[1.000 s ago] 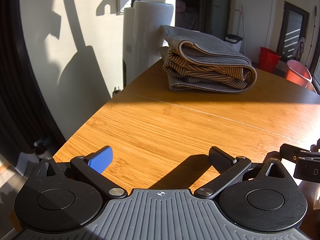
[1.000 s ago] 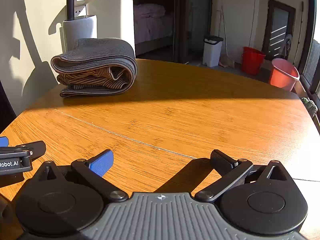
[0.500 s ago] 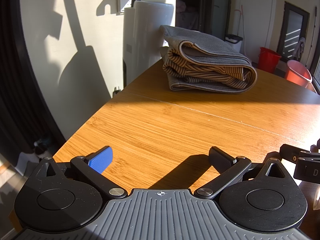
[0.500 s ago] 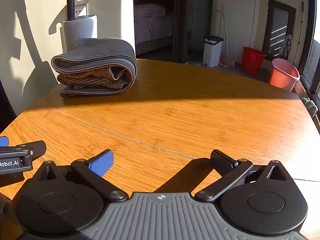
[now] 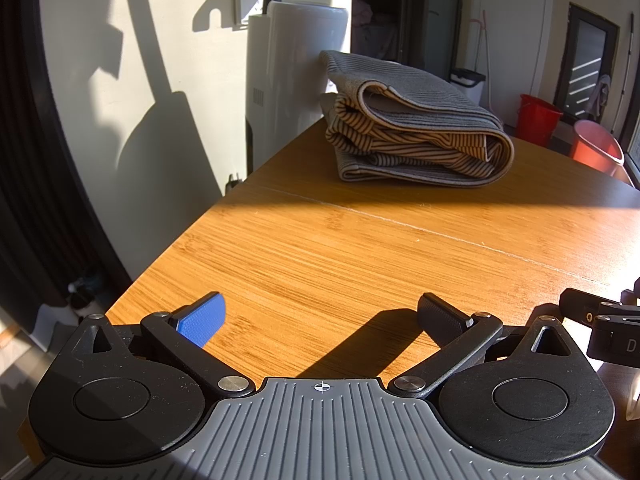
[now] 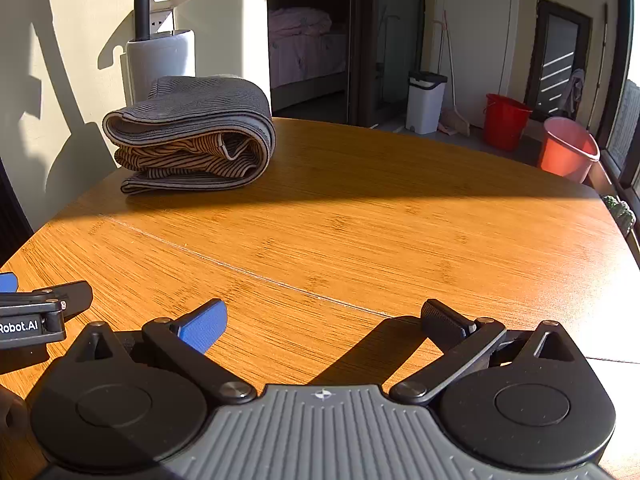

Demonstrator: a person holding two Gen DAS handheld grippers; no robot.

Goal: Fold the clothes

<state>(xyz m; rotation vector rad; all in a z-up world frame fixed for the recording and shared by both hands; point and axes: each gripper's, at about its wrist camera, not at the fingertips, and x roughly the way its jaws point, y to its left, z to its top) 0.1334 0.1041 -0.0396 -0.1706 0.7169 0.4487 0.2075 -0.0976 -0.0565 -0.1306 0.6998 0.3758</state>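
Resting both pairs of tongs low over the near edge of the wooden surface (image 6: pixel 360 216), I hold them side by side, and each is spread wide with nothing between its fingers. The left tongs (image 5: pixel 320 316) sit near the surface's left corner; the right tongs (image 6: pixel 324 318) sit just beside them, so each shows at the edge of the other's view. I judge I keep them back here because the folding looks done: nothing loose lies within reach.

The folded garment (image 6: pixel 192 136) lies well apart from me at the far left of the surface, close to its far edge, in front of a white appliance (image 6: pixel 160 64) standing by the wall. It is a thick bundle, grey ribbed cloth wrapped around tan striped layers. Its long axis runs roughly left to right across my view. The rounded fold faces right, toward the middle of the surface, and the open layered edges face left, toward the wall. It sits flat, in shade.
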